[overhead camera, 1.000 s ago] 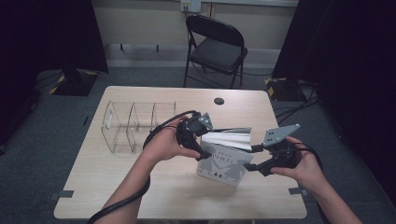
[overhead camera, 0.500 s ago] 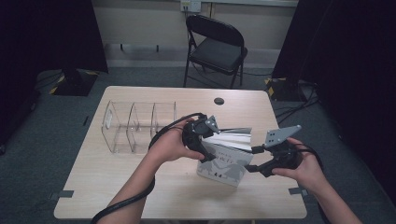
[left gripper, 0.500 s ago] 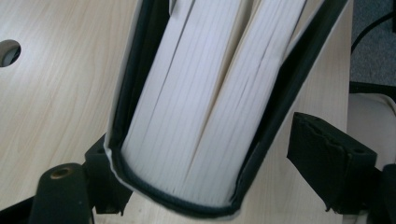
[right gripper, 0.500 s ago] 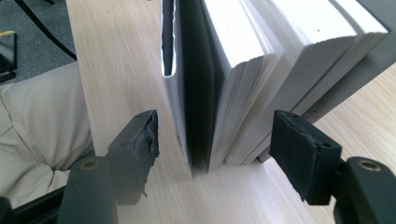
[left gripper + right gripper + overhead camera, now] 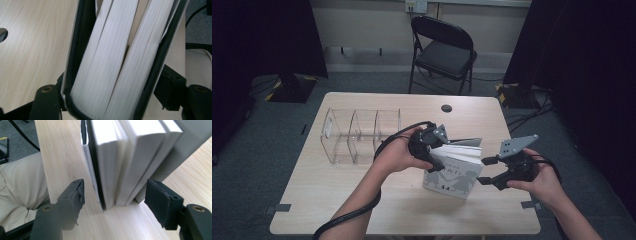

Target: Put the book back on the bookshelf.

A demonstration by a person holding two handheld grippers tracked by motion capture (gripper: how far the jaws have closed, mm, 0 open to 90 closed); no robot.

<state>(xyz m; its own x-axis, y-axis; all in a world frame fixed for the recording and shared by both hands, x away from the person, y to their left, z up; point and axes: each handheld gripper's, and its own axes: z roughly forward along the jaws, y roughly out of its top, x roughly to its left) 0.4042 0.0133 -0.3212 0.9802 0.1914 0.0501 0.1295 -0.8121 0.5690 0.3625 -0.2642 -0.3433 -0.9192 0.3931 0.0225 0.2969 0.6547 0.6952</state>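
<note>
Left gripper has just been closing, now clamping the books; right gripper stands released beside the books: square it before squeezing

A pale wood grain is shown by the table, with a dark round hole near its far edge. White page blocks and a light grey cover printed with dark figures are seen on the books. The organiser is clear, the chair black, and both grippers black with grey plates.
</note>
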